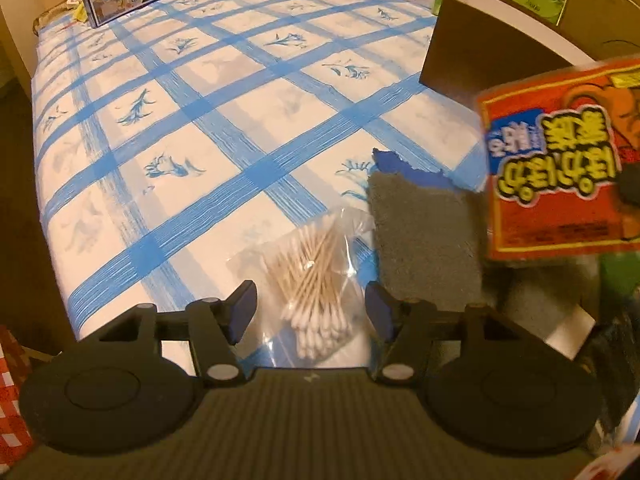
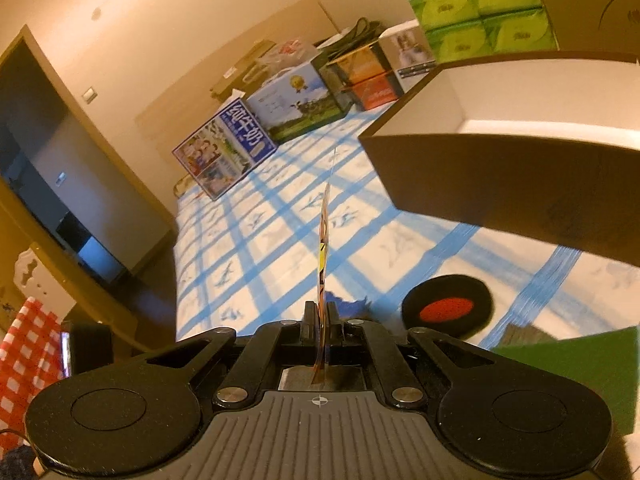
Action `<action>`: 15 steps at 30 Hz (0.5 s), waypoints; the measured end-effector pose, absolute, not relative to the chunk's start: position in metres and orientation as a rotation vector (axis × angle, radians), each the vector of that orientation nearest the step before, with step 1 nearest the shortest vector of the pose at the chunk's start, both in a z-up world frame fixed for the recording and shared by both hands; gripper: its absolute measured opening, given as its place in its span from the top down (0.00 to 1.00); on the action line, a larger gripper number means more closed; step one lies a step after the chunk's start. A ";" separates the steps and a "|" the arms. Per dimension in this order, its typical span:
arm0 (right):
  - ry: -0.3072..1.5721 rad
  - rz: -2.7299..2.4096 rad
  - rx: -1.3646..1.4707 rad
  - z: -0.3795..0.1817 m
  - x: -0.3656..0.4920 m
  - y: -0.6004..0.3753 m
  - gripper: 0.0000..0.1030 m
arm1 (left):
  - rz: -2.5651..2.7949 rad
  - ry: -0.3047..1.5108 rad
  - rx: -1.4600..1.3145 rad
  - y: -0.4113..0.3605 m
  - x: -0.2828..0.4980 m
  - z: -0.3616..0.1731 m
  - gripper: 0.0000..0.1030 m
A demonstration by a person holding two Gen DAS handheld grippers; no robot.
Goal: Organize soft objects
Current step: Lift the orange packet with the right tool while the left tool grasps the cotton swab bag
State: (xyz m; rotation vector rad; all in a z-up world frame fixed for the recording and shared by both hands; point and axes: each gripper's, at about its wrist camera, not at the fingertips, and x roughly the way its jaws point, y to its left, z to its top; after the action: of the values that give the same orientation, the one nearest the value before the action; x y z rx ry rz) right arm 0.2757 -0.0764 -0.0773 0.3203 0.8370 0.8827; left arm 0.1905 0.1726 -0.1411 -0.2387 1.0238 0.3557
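My left gripper [image 1: 311, 307] is open and low over the table, its fingers on either side of a clear bag of cotton swabs [image 1: 310, 276]. A grey scouring pad [image 1: 424, 240] lies just right of it, with a torn blue scrap [image 1: 404, 166] behind. My right gripper [image 2: 320, 312] is shut on a flat red-orange packet [image 2: 323, 240], seen edge-on; the same packet [image 1: 560, 160] hangs in the air at the right of the left wrist view. A brown box with a white inside [image 2: 500, 176] stands ahead on the right.
A black round pad with a red centre [image 2: 448, 308] and a green sponge [image 2: 580, 368] lie at the right. Cartons [image 2: 224, 148] and green tissue packs [image 2: 480, 12] line the far edge of the blue-checked tablecloth [image 1: 200, 120]. A doorway is at the left.
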 end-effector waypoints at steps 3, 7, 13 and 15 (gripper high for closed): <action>0.837 0.868 0.308 -0.076 0.277 -0.080 0.98 | 0.352 1.041 -0.233 0.175 0.198 -0.146 0.46; 0.836 0.854 0.305 -0.074 0.278 -0.088 0.98 | 0.360 1.059 -0.227 0.177 0.205 -0.153 0.57; 0.825 0.833 0.306 -0.066 0.280 -0.103 0.98 | 0.355 1.032 -0.168 0.173 0.209 -0.138 0.79; 0.815 0.825 0.311 -0.063 0.281 -0.107 0.98 | 0.354 1.005 -0.151 0.173 0.211 -0.126 0.80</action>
State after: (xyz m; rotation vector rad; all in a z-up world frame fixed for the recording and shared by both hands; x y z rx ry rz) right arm 0.2812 -0.1074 -0.0626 0.3105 0.8149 0.8252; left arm 0.2106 0.1731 -0.1262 -0.1505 1.0055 0.3541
